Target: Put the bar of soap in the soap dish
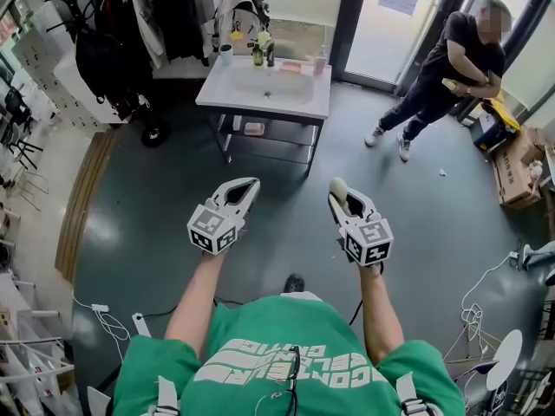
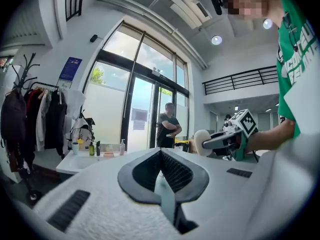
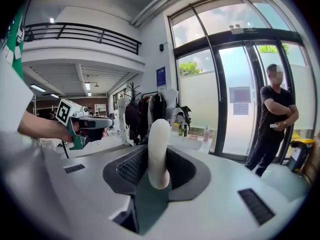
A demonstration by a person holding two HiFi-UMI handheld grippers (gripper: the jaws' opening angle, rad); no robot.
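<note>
A cream oval bar of soap (image 1: 338,186) stands on end between the jaws of my right gripper (image 1: 340,199), which is shut on it. It fills the middle of the right gripper view (image 3: 159,149). My left gripper (image 1: 250,185) is held level beside it, jaws shut with nothing between them (image 2: 161,171). Both are in the air over dark floor, well short of the white sink table (image 1: 217,96). A small pinkish soap dish (image 1: 290,66) sits at the sink's back rim, also seen as the dish (image 2: 109,154) in the left gripper view.
Bottles and a cup (image 1: 225,54) line the sink's back. A person (image 1: 451,68) stands by the glass doors at back right. A coat rack (image 1: 121,33) is at back left, cardboard boxes (image 1: 516,167) at right, cables (image 1: 473,310) on the floor.
</note>
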